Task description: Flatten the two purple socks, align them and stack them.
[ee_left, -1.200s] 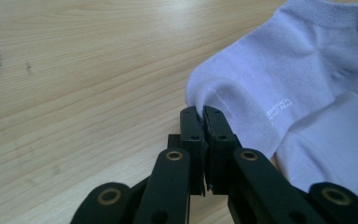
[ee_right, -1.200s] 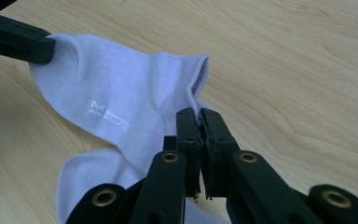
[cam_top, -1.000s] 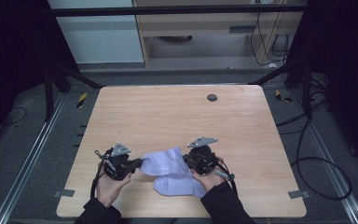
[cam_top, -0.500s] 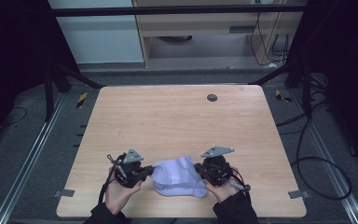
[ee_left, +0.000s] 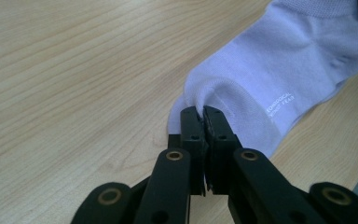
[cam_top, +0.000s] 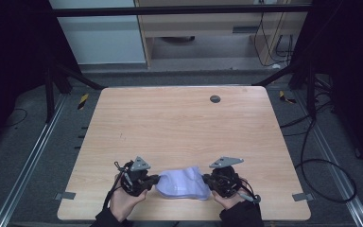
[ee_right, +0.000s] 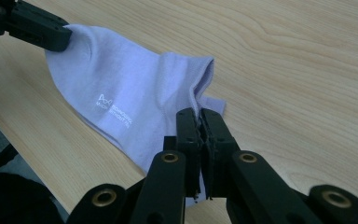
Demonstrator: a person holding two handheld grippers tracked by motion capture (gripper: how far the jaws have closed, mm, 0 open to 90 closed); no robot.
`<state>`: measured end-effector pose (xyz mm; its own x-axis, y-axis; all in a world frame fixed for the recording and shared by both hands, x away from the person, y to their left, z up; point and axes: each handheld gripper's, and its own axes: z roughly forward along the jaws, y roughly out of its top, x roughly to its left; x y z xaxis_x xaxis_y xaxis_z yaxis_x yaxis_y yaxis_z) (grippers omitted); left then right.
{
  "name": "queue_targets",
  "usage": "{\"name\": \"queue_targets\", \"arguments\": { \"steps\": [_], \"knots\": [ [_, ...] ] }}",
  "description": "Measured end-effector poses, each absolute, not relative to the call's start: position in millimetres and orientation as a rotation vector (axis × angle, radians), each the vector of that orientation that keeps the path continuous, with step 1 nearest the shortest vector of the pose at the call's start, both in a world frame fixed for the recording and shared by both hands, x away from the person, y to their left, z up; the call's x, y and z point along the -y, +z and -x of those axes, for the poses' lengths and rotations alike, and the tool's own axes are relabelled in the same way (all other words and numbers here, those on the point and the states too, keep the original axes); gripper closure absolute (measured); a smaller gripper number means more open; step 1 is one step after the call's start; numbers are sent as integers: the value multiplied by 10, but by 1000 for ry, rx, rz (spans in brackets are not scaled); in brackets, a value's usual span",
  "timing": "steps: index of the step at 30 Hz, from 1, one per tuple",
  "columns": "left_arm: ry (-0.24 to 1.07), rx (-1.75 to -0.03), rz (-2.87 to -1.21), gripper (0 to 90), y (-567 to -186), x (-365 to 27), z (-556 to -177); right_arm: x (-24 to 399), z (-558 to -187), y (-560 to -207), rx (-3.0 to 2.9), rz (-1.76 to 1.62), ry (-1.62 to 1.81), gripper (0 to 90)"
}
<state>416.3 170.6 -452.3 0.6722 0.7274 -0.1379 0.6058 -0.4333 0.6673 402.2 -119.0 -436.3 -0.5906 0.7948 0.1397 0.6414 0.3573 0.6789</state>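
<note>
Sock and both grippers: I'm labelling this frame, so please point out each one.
sock (cam_top: 182, 183), high view, middle of the pale lilac fabric.
left gripper (ee_left: 202, 111), left gripper view, tips of its closed jaws pinching the sock.
right gripper (ee_right: 198, 113), right gripper view, tips of its closed jaws on the sock.

Light wooden table (cam_top: 179, 127) on a grey floor (cam_top: 9, 156) strewn with black cables (cam_top: 322, 163).
A dark round plug (cam_top: 215, 99) sits in the tabletop well ahead of the right gripper (cam_top: 208, 180); the cables loop on the floor off to that gripper's right. A yellow-and-black marker (cam_top: 82, 101) lies on the floor far ahead and left of the left gripper (cam_top: 153, 179). A wooden cabinet (cam_top: 208, 28) stands beyond the table's far edge.
</note>
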Motion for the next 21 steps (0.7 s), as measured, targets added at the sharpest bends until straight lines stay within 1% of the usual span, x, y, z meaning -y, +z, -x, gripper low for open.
{"name": "queue_targets", "arguments": {
  "steps": [8,21],
  "knots": [
    [194,-1018,-2202,872,-4603,-1660,-4169,1208,-4018,-4413,-2416,-1310,1031,873],
    [213,-1034,-2234,869,-4710,-1646,-4207,1220,-4098,-4599,-2442,-1361,967,868]
  ]
}}
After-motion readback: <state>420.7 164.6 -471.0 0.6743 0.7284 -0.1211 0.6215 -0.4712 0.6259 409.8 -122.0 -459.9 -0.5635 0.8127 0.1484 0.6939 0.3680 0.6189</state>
